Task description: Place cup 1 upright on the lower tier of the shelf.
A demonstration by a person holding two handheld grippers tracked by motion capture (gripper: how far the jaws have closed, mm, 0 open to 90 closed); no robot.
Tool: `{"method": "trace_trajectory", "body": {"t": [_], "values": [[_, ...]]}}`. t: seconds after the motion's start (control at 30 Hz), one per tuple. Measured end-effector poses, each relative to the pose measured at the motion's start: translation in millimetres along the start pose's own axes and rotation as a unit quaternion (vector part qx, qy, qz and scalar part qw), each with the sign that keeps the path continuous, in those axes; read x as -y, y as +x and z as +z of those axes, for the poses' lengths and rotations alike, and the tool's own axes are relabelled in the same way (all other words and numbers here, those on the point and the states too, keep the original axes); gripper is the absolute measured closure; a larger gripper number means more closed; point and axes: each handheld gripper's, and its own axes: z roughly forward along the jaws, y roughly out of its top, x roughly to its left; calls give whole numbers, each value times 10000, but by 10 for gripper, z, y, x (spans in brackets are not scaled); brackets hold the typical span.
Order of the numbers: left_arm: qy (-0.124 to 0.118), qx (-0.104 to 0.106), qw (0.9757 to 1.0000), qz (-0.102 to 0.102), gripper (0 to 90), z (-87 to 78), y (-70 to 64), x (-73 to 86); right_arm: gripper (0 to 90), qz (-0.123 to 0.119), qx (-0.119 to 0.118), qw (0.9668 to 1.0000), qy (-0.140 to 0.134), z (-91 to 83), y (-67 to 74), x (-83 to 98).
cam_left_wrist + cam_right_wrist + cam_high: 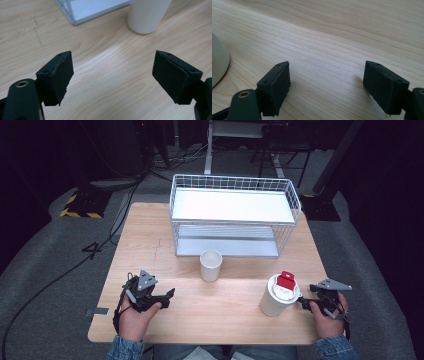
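An open white paper cup (pixel 210 265) stands upright in the middle of the wooden table (pixel 225 317); in the left gripper view that cup (pixel 147 15) is ahead and to the right of the jaws. A white cup with a lid and red tab (pixel 279 295) stands at the front right, and its curved side (pixel 218 62) shows at the left edge of the right gripper view. My left gripper (pixel 169 295) (pixel 112 70) is open over bare wood at the front left. My right gripper (pixel 303 301) (pixel 327 75) is open just right of the lidded cup, with nothing between its jaws.
A white wire basket shelf (pixel 235 215) with two levels stands at the back of the table, and its lower corner (pixel 95 10) lies ahead of the left jaws. Dark floor with cables surrounds the table. Bare wood lies between the two cups and the front edge.
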Motion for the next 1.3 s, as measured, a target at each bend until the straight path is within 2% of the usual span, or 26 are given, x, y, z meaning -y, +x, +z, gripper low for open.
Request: {"method": "trace_trajectory", "body": {"t": [0.33,0.43,0.67,0.83,0.93,1.07,1.3], "values": [[-450,360,9981,212,165,181,-203,-221,221,-5,-1,10000,5,0,0,-1],[-541,496,9970,251,159,289,-271,-268,221,-5,-2,10000,5,0,0,-1],[-612,789,9949,172,154,595,-390,-281,221,-4,-3,10000,6,-1,0,-1],[-717,728,9944,264,154,785,-442,-301,221,-3,-3,10000,5,0,0,-1],[-812,736,9939,135,154,892,-462,-306,221,-5,-3,10000,6,-1,0,-1],[-796,700,9943,133,154,1036,-490,-314,221,-4,-3,10000,6,0,0,-1],[-849,682,9941,-1,154,1221,-537,-352,221,-4,-2,10000,5,0,0,-1]]}}
